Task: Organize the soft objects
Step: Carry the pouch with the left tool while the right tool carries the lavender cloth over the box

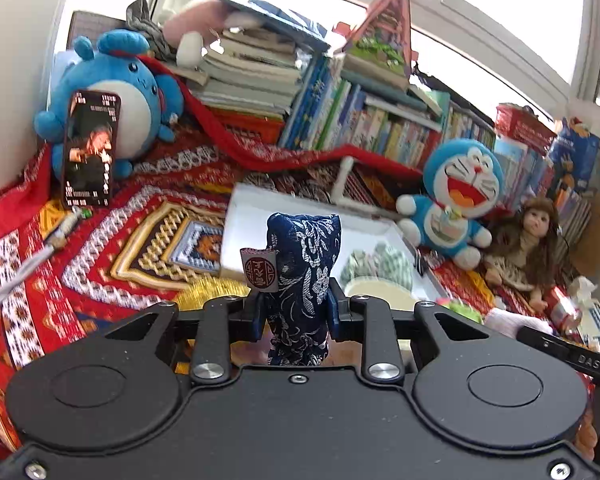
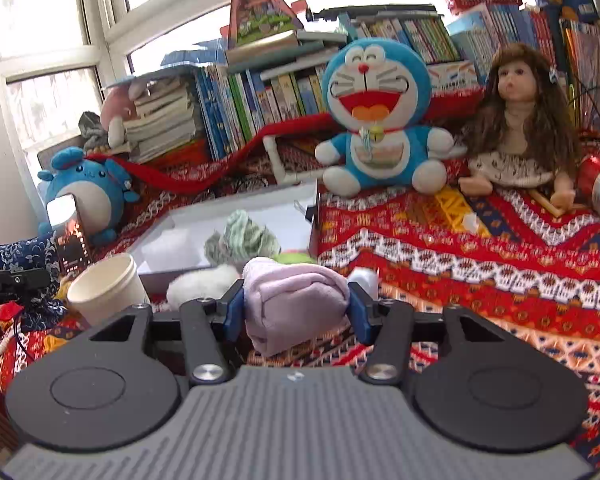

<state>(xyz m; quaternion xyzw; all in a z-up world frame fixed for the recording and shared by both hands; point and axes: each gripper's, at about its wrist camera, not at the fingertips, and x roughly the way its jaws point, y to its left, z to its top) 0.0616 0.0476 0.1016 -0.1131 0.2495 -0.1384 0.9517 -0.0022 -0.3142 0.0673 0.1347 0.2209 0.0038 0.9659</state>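
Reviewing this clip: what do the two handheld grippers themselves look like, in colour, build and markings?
Both are black linkage rigs with round discs either side, silver pivot bolts and blue finger pads. The left gripper has a smooth black body; the right gripper has a grey ribbed one. White lettering "DAS" shows on a black bar at the left view's right edge. No sleeves or hands identifiable.

navy floral pouch [image 1: 302,276] stands upright, pinched mid-body; folded lilac cloth [image 2: 294,304] sits squeezed above the blanket.

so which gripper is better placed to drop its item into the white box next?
Probably left. The left gripper, shut on the navy pouch, faces the white box head-on. The right gripper, holding the lilac cloth, has fluff between.
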